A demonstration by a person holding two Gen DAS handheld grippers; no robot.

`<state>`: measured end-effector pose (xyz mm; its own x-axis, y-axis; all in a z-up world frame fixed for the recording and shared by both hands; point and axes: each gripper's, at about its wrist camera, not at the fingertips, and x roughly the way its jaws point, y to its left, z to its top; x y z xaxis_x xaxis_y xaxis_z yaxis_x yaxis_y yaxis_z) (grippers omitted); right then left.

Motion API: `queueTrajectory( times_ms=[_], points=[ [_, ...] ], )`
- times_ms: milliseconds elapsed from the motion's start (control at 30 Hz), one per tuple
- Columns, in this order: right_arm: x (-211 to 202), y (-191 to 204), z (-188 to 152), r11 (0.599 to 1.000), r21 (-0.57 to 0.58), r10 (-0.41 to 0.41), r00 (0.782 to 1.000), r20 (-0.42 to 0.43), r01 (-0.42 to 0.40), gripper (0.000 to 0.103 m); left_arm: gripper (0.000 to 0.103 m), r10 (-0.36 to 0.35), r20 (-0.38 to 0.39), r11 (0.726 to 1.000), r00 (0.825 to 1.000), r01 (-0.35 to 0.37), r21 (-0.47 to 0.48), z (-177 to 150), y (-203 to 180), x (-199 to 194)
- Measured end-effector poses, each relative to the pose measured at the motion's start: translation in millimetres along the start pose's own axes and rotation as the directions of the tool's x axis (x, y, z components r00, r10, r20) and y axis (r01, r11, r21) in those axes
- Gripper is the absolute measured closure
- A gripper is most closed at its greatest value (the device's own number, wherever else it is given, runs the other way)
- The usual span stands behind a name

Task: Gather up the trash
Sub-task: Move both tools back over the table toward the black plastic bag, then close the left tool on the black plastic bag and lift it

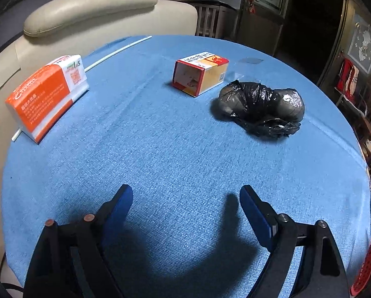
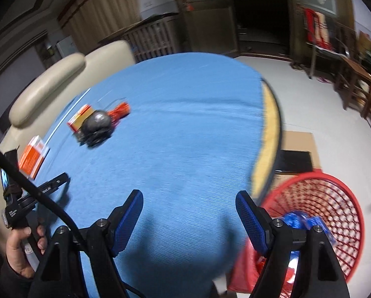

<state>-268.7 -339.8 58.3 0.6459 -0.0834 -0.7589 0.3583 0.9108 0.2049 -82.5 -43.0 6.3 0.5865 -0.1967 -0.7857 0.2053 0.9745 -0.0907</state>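
The left tool (image 1: 185,196) stands wide open with nothing between its blue pads, tilted down over the blue cloth of the round table (image 1: 175,154). Ahead of it and a little right lies a crumpled black bag (image 1: 260,108), with a small red-and-yellow box (image 1: 200,73) just beyond that, its open end toward the tool. Far to the left sits an orange-and-white pack (image 1: 47,96) on a thin white stick (image 1: 116,53). Behind the table stands a cream armchair (image 1: 91,12). The right tool (image 2: 189,200) is likewise wide open and empty; just to its right, below the table edge, a red mesh basket (image 2: 334,198) holds blue wrappers (image 2: 299,219) on a pale floor (image 2: 309,94).
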Motion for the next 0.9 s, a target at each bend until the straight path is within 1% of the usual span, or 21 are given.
queueTrajectory(
  times_ms=[67, 133, 200, 400, 500, 600, 633, 767, 900],
  points=[
    [11.1, 13.9, 4.5, 0.999, -0.031, 0.020, 1.000, -0.016, -0.020, 0.023, 0.007, -0.004, -0.009, 1.000, 1.000, 0.004, 0.014, 0.5, -2.8, 1.6],
    [21.0, 26.0, 9.4, 0.998, -0.057, 0.037, 0.999, -0.030, -0.038, 0.023, 0.004, 0.002, -0.021, 0.999, 1.000, -0.001, 0.036, 0.9, -7.1, 4.3],
    [32.3, 36.8, 16.9, 0.996, -0.074, 0.053, 0.998, -0.043, -0.056, 0.023, 0.002, 0.010, -0.028, 0.999, 1.000, -0.009, 0.049, 0.7, -9.4, 6.3],
    [62.3, 82.9, 52.7, 0.981, -0.158, 0.105, 0.994, -0.042, -0.111, 0.023, 0.001, -0.021, -0.022, 0.999, 1.000, 0.022, 0.032, 0.4, -5.1, 4.9],
    [75.3, 114.8, 72.7, 0.959, -0.247, 0.137, 0.990, -0.036, -0.142, 0.023, 0.001, -0.020, -0.022, 0.999, 1.000, 0.020, 0.034, 0.1, -5.8, 5.5],
    [90.2, 136.5, 86.9, 0.938, -0.295, 0.176, 0.983, -0.049, -0.183, 0.023, 0.001, -0.014, -0.024, 0.999, 1.000, 0.014, 0.038, -0.5, -6.9, 6.0],
    [97.7, 142.0, 92.0, 0.935, -0.299, 0.183, 0.982, -0.054, -0.191, 0.023, 0.001, -0.014, -0.024, 0.999, 1.000, 0.015, 0.038, -0.6, -6.9, 6.1],
    [130.2, 155.3, 108.5, 0.942, -0.286, 0.164, 0.985, -0.058, -0.174, 0.023, 0.000, -0.019, -0.023, 0.999, 1.000, 0.020, 0.035, -1.2, -6.1, 5.6],
    [153.5, 161.4, 115.2, 0.946, -0.270, 0.168, 0.983, -0.071, -0.181, 0.023, 0.000, -0.007, -0.027, 0.999, 1.000, 0.008, 0.044, -1.1, -8.5, 6.2]
  ],
)
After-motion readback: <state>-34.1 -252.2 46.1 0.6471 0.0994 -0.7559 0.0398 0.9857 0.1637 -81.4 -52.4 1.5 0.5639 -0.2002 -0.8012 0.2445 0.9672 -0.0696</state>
